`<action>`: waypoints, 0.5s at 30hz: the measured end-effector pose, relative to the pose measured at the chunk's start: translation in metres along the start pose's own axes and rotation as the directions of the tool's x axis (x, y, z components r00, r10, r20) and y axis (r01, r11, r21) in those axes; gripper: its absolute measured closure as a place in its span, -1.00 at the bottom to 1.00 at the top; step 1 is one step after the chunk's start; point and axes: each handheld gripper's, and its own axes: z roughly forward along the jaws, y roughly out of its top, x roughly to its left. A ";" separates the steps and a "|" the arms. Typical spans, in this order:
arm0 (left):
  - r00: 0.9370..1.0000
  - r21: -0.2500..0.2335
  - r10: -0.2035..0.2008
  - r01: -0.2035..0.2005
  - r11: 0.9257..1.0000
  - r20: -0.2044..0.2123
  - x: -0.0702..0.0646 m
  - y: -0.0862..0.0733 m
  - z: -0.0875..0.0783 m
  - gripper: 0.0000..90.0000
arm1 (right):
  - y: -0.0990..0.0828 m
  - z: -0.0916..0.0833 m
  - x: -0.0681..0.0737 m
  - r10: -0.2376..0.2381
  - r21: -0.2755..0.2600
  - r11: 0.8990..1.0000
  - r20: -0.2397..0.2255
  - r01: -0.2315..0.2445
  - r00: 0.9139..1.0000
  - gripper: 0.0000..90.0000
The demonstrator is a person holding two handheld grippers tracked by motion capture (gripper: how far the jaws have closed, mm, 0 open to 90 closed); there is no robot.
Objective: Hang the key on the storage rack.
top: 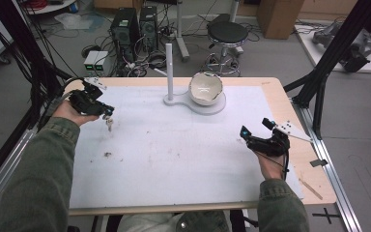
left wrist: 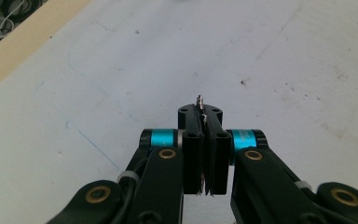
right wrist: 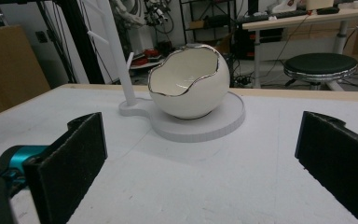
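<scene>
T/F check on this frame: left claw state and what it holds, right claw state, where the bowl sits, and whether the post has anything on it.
1. The left claw is shut on a small metal piece. True.
2. The right claw is shut. False: its jaws stand wide apart with nothing between them.
3. The egg-shaped bowl sits on the round white base. True.
4. Something hangs on the white post. False: it is bare.

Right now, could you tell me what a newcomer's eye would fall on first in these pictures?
Probably the white egg-shaped bowl with its jagged silver rim, on a white stand at the table's far middle, beside a thin upright post. Next, the left gripper at the far left, shut on a small metal piece dangling above the mat, while the right gripper waits open.
</scene>
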 end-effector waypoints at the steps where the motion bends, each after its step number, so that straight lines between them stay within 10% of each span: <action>1: 1.000 0.000 0.000 0.000 1.000 0.000 0.000 0.000 0.000 0.93 | 0.000 0.000 0.000 -0.001 -0.001 1.000 0.000 0.001 1.000 -0.98; 15: 0.999 -0.069 0.033 -0.032 0.997 0.004 -0.002 0.036 -0.029 0.93 | 0.000 0.002 0.001 -0.006 0.006 1.000 -0.004 0.006 1.000 -0.98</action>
